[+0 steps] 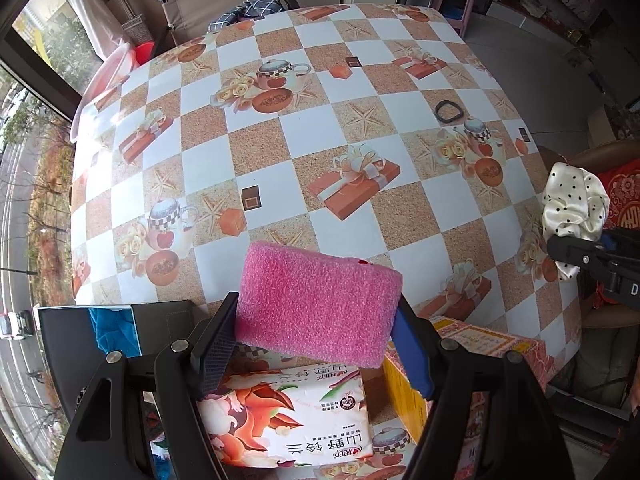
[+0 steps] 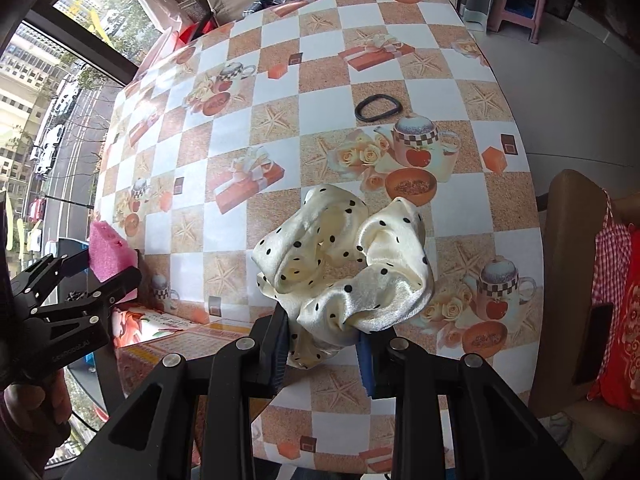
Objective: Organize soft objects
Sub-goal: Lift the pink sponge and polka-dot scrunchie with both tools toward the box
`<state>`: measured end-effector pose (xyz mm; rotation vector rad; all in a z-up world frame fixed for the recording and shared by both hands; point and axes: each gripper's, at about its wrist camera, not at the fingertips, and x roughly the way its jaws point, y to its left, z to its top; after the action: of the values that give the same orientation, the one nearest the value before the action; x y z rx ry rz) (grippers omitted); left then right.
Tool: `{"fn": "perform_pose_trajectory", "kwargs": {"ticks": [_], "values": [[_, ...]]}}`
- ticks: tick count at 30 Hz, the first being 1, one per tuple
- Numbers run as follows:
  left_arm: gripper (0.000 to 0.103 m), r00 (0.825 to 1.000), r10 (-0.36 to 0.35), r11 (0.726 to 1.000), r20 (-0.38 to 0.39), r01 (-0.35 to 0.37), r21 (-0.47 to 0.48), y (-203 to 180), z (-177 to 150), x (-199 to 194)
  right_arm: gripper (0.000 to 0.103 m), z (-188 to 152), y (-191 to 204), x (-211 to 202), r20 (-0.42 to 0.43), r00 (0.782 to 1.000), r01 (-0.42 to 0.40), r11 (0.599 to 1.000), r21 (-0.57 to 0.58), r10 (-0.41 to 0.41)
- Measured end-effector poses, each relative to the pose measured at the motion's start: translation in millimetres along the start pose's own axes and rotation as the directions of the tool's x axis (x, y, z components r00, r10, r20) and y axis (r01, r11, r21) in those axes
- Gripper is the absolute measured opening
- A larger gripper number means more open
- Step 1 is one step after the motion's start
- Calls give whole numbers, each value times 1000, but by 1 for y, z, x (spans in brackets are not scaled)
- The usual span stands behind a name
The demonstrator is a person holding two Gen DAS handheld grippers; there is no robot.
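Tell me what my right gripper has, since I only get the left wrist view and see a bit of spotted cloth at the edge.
Observer: The right gripper is shut on a cream polka-dot scrunchie, lifted clear of the table.
Operator: Is the whole scrunchie free?
Observer: Yes, it bunches above the fingers, with a fold hanging between them.
Operator: Anything beside it I can't see?
Observer: A chair draped with red checked cloth stands at the table's right edge.
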<state>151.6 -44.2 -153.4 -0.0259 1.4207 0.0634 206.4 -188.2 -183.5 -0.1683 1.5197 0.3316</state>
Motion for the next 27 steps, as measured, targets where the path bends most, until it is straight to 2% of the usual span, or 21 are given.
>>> {"fn": "perform_pose_trajectory", "kwargs": {"ticks": [16,22,27], "values": [[75,996,-50,999,72,51,-8,21,-67,-54,30,-54,71,-49,30,998,-56,994,-99,60],[75,993,-75,996,95,79,-42,38,-94,-66,30,-74,105,-54,14,998,-61,988,-139,64],[75,992,-67,993,105,76,-89,59,-115,-70,30,-88,136,-54,-2,997,-71,980,-186,72]]}}
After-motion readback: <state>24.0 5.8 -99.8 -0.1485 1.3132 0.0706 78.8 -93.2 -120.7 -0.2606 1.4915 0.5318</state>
